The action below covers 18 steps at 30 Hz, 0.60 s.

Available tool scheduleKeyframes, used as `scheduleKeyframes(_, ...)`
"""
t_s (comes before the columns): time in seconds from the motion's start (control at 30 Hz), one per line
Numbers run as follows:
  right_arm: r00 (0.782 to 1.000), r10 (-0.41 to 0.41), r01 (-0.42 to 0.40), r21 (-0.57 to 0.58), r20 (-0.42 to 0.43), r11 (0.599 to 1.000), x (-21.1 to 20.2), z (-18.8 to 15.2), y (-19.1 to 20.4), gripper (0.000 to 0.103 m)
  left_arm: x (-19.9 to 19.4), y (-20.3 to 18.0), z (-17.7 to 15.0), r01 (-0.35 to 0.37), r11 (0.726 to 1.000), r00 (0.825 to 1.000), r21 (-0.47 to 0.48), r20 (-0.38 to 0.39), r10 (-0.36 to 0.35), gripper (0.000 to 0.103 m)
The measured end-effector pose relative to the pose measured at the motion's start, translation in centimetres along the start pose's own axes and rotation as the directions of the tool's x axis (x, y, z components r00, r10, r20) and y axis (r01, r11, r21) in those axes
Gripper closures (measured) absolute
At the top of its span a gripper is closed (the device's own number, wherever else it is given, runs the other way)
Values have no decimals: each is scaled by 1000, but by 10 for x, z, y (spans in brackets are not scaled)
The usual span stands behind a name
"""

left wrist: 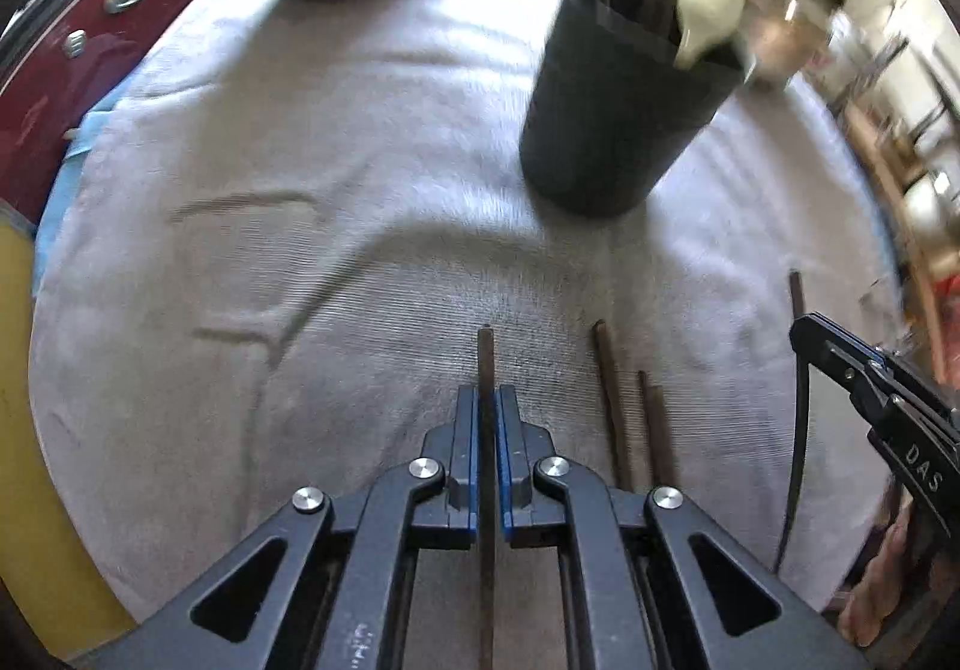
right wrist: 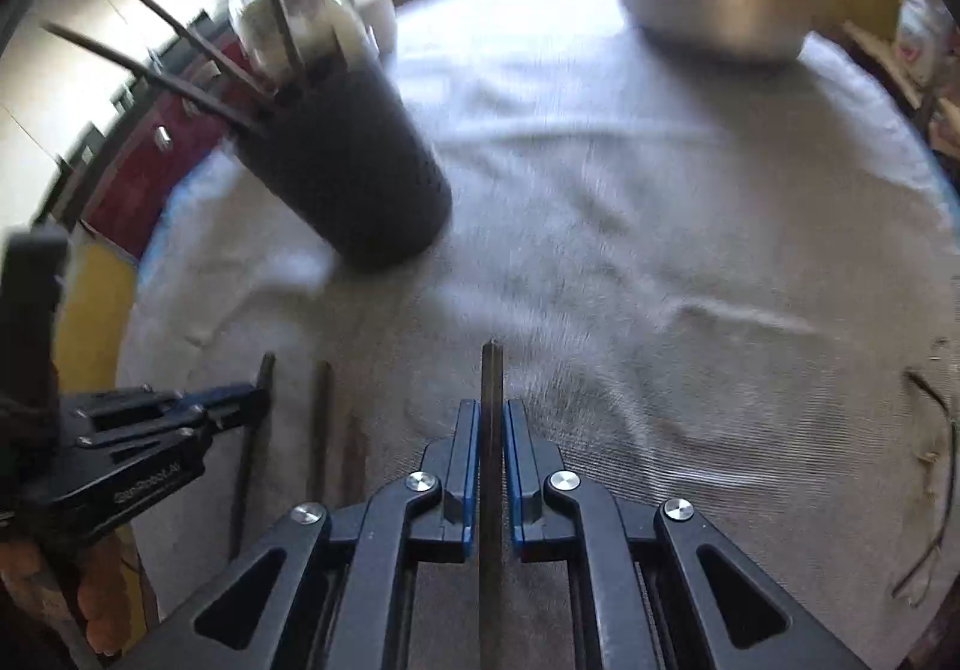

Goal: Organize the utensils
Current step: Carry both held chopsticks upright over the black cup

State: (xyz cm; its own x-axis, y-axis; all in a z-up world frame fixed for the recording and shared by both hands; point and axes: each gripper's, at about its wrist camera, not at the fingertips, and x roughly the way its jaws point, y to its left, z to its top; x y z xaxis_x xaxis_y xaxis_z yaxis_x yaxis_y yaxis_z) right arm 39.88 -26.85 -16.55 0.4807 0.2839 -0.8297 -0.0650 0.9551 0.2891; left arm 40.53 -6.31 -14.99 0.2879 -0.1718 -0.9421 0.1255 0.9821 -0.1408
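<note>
My left gripper (left wrist: 487, 393) is shut on a thin dark chopstick (left wrist: 486, 355) whose tip pokes out past the pads. My right gripper (right wrist: 492, 407) is likewise shut on another dark chopstick (right wrist: 492, 367). Each gripper shows in the other's view: the right gripper (left wrist: 803, 333) at the right edge with its stick (left wrist: 793, 490), the left gripper (right wrist: 257, 399) at the left with its stick (right wrist: 243, 481). Two more chopsticks (left wrist: 609, 400) lie side by side on the cloth between them. A black utensil holder (left wrist: 618, 112) with dark utensils and a white spoon (left wrist: 714, 4) stands ahead.
A grey ribbed cloth (left wrist: 300, 160) covers the table. A lidded pot (right wrist: 714, 10) sits at the far edge. A red appliance (left wrist: 90, 58) borders the left side. A thin cord (right wrist: 945, 460) lies at the right edge of the cloth. Both views are motion-blurred.
</note>
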Motion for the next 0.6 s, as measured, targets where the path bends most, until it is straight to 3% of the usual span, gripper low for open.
scheduleKeyframes(0.1, 992, -22, 24, -16, 125, 1000, -36, -3, 8, 95, -35, 9, -11, 22, 1000, 996, -13, 86, -21, 98)
scheduleKeyframes(0.27, 965, -42, 55, -42, 258, 998, -83, -16, 22, 95, -90, 20, -28, 80, 996, 971, -47, 231, -67, 98)
scheduleKeyframes(0.4, 940, -57, 81, -58, 337, 995, -116, -35, 36, 95, -125, 28, -56, 114, 989, 923, -94, 379, -70, 98)
scheduleKeyframes(0.6, 909, -77, 105, -46, 410, 993, -141, -57, 45, 95, -152, 24, -91, 85, 990, 875, -110, 484, -21, 98)
